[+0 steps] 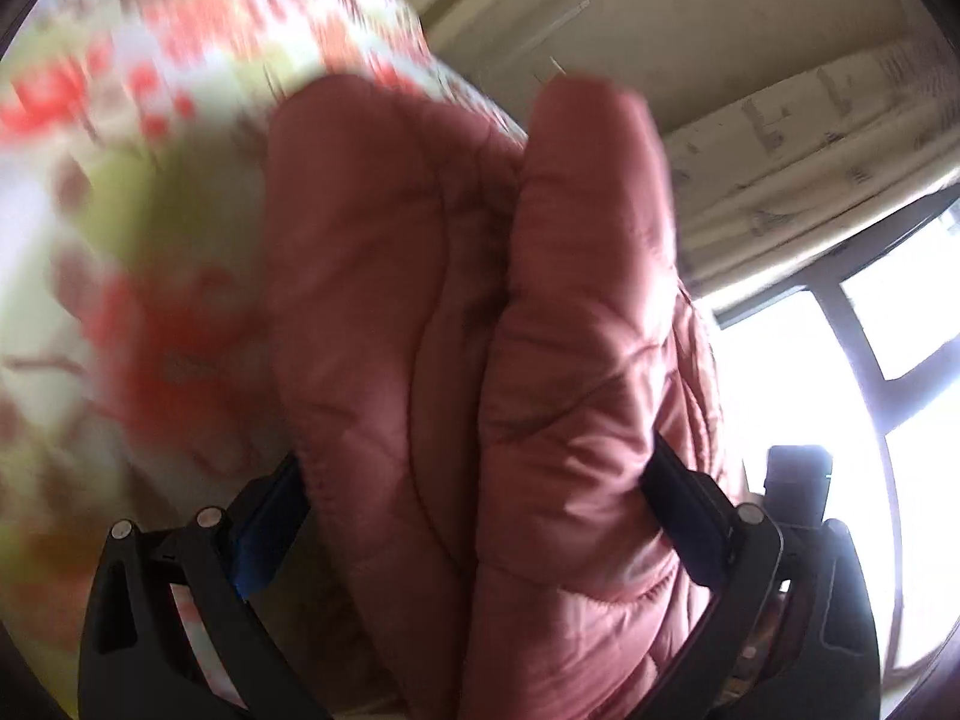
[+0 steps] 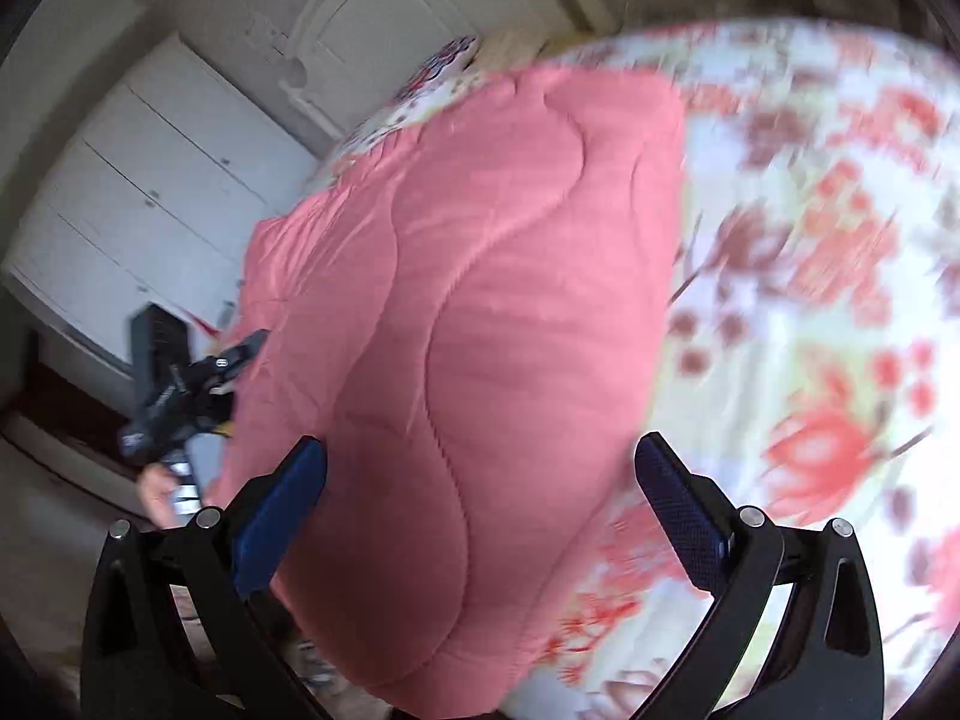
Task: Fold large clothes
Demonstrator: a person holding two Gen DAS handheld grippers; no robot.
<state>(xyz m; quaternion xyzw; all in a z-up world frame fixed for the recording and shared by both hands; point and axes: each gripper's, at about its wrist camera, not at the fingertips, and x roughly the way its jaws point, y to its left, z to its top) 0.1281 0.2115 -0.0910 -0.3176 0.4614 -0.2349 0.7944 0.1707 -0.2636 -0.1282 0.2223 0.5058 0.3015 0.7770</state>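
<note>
A pink quilted padded cloth [image 2: 456,312] lies on a bed with a floral sheet [image 2: 810,300]. In the left wrist view a thick bundled fold of the pink cloth [image 1: 480,360] fills the space between my left gripper's [image 1: 474,480] wide-set fingers, which press on its sides. My right gripper [image 2: 480,468] is open, its blue-padded fingers [image 2: 678,510] spread over the near edge of the cloth without pinching it. My left gripper also shows in the right wrist view [image 2: 198,384], at the cloth's left edge.
A white cabinet [image 2: 150,192] and a white headboard [image 2: 390,18] stand beyond the bed. A curtain [image 1: 810,138] and a bright window [image 1: 840,372] are on the right of the left wrist view. The floral sheet [image 1: 120,180] is blurred there.
</note>
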